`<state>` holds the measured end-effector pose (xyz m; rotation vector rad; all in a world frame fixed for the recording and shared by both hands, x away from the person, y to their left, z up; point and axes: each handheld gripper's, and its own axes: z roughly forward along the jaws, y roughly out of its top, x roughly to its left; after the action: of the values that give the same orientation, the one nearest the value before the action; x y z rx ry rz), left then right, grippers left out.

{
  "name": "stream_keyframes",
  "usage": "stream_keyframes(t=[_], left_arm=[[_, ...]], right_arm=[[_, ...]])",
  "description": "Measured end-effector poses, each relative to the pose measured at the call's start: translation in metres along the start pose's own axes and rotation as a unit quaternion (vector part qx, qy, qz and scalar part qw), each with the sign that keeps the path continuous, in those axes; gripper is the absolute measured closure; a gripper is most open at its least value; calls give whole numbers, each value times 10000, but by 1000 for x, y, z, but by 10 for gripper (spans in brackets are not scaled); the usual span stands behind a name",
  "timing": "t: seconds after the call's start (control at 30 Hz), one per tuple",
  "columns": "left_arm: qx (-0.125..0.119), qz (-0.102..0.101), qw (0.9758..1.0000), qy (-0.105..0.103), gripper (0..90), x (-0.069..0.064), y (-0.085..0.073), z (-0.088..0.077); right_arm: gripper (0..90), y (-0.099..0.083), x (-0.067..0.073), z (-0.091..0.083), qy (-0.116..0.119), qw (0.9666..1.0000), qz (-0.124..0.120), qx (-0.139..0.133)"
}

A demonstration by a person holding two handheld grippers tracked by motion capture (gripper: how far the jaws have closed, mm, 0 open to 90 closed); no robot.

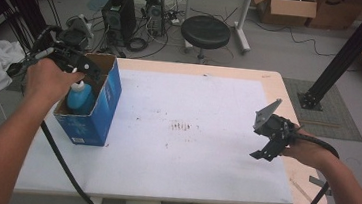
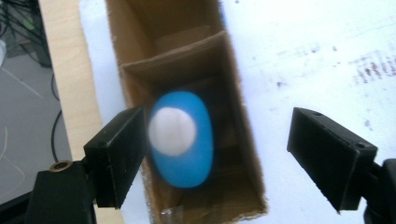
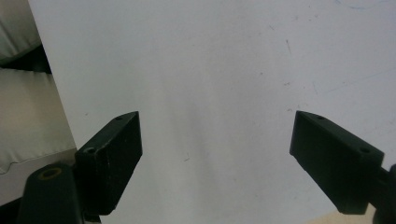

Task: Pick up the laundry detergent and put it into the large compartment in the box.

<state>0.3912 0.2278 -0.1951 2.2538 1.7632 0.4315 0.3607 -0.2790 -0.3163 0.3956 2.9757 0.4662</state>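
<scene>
Here, rounded blue bottle, ribbed cardboard box

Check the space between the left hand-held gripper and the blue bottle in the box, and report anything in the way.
Nothing visible blocks it. The left hand-held gripper hangs open right above the blue bottle, which stands in the open-topped cardboard box. Only the box walls flank the bottle; its white cap faces straight up.
</scene>
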Motion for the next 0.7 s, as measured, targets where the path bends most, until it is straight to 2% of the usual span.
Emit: stream_keyframes(t=[0.3,0.47,0.7], left_arm=[[3,502,9985,-204,185,-23,3,-4],[-16,749,9969,-240,184,-37,5,-5],[-83,1100,9934,-319,184,-54,9,-7]], right_arm=[[165,0,1,-1,-7,10000,13,3],[166,0,1,-2,-14,10000,13,3],[165,-1,1,-3,-34,10000,12,-17]])
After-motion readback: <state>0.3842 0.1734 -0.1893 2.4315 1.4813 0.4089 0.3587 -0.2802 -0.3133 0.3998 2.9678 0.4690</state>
